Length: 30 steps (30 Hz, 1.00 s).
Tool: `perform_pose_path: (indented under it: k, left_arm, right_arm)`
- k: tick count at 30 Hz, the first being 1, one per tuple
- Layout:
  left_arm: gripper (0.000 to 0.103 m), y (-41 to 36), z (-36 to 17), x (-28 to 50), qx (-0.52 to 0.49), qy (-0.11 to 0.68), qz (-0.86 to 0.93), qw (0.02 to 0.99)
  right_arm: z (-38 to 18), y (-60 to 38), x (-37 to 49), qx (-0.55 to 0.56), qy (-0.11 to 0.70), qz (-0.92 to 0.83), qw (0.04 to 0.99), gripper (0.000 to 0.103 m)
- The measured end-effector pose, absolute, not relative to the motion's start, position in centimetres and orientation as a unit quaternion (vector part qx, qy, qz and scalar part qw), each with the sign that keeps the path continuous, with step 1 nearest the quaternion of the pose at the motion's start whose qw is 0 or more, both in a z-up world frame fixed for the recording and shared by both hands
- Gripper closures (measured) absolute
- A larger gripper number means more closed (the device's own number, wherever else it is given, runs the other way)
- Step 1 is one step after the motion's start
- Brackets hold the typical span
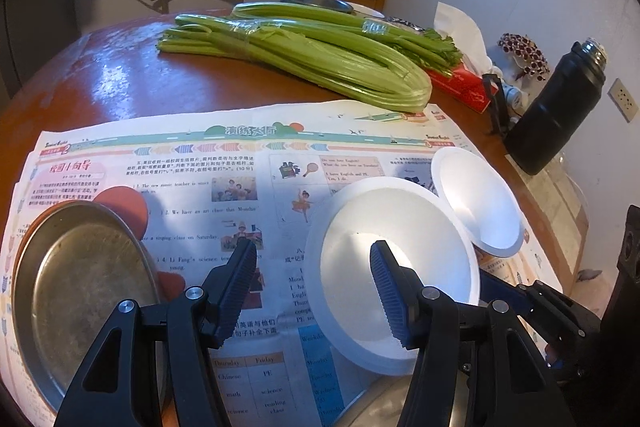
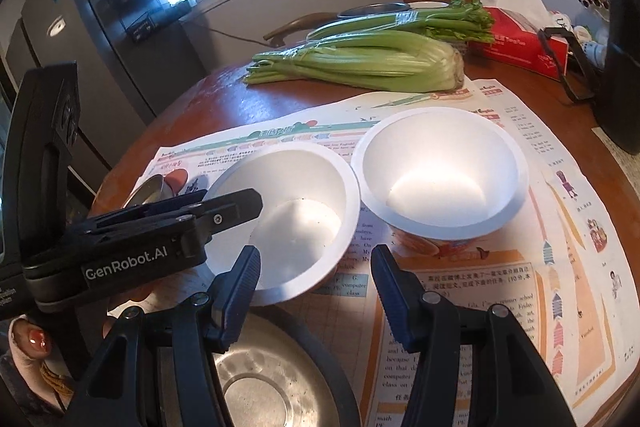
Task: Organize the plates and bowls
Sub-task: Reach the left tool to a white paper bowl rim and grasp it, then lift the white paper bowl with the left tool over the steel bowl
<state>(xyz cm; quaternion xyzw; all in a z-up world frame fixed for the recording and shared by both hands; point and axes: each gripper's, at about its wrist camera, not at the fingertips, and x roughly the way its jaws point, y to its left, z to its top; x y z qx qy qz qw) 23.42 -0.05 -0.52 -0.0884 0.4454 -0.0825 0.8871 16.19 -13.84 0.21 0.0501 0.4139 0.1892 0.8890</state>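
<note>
Task so far: judging from the layout, the sorting has barely started; no bowl is nested in another and no plate is stacked.
Near bowl: a white foam bowl [image 2: 288,223] stands upright on the newspaper [image 2: 460,327], left of its twin and just beside it, rims almost meeting.
Far bowl: the second white bowl [image 2: 440,171] sits to the right and a little farther off, also upright and empty.
Metal plate, left: a round steel plate [image 1: 84,291] lies at the near left edge of the paper, over an orange plate [image 1: 124,203] of which only a rim shows.
Metal dish, near: another steel dish [image 2: 264,383] lies close under the right claw, at the near edge of the table [image 1: 120,79].
Far dishes: one more steel dish [image 1: 316,1] sits at the far side behind the celery [image 1: 320,59]; whether it belongs to the job cannot be told.
Left to do: likely nesting the two white bowls and gathering the metal plates into one pile.
Left claw: the left claw [image 1: 314,287] has its jaws apart and holds nothing; its right finger hangs over the near bowl's hollow, but contact cannot be told.
Right claw: the right claw [image 2: 314,283] is also spread and empty, poised above the paper between the near bowl and the steel dish.
</note>
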Motion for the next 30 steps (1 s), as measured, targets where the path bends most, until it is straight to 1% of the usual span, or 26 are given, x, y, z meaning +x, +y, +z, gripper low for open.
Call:
perform_pose_path:
  k: [10,14,27,30]
  left_arm:
    - [0.042,-0.4,-1.2,24.0,-0.092,0.453,-0.095,0.882]
    - [0.045,-0.7,-1.4,24.0,-0.093,0.459,-0.105,0.878]
    - [0.045,-1.0,-0.6,23.1,-0.099,0.454,-0.124,0.877]
    - [0.045,-0.8,-0.3,23.0,-0.086,0.449,-0.099,0.884]
  right_arm:
    - [0.1,-13.2,16.3,0.036,0.409,0.201,0.889,0.046]
    - [0.2,-12.8,16.1,0.027,0.404,0.205,0.891,0.046]
    - [0.9,-11.5,15.1,0.008,0.393,0.220,0.893,0.046]
    - [1.1,-11.3,14.9,0.002,0.389,0.225,0.893,0.046]
